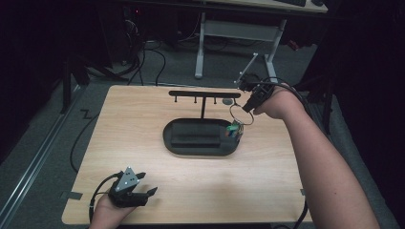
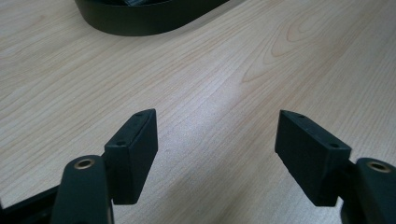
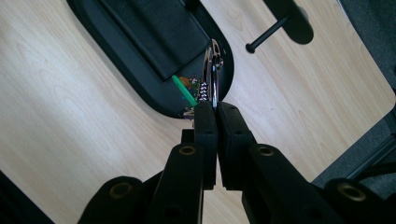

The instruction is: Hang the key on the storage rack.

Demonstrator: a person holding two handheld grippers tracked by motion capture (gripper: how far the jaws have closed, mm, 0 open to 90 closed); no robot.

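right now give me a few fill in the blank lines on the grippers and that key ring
1. The right gripper is shut on a metal ____ with small tags hanging from it.
2. The left gripper has its jaws ____, with nothing between them.
3. The black tray has a thin post that carries a bar with small ____ under it.
4. The left gripper rests near the table's ____ edge in the high view.

Missing words: ring; open; pegs; near

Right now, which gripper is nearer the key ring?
Right. The right gripper is clamped on the key ring above the black tray; the left gripper rests open at the table's near edge.
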